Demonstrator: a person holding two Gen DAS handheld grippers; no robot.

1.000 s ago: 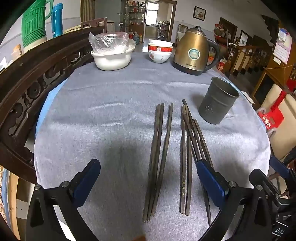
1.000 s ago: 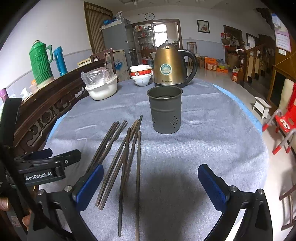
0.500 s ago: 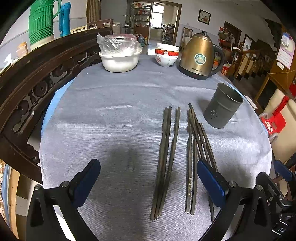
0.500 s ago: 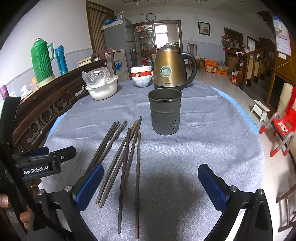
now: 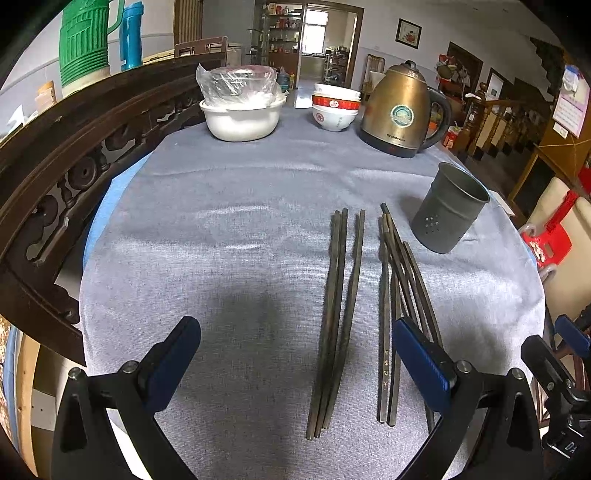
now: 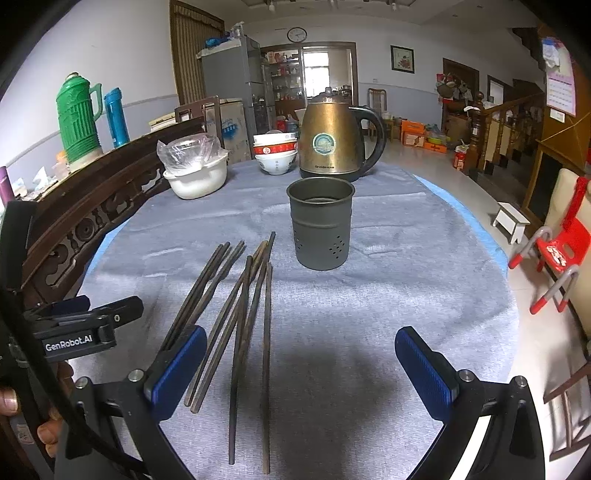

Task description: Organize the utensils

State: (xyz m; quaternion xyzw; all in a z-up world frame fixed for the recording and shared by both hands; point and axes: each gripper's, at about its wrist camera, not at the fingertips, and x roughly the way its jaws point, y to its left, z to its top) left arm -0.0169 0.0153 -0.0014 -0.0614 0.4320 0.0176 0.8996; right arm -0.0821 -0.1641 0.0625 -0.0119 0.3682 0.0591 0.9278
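A round table (image 5: 229, 221) has a gray cloth. Dark chopsticks (image 5: 334, 314) lie flat near a gray cup (image 6: 319, 221). A gold kettle (image 6: 332, 140) and bowls (image 6: 275, 153) stand behind. Both the left gripper (image 5: 295, 354) and the right gripper (image 6: 301, 363) are wide apart, holding nothing.

You face a large room: pale walls, a round wall clock (image 6: 297, 34), a bright doorway (image 6: 316, 75), a carved dark wooden chair back (image 5: 74, 147), and a red plastic chair (image 6: 557, 254).
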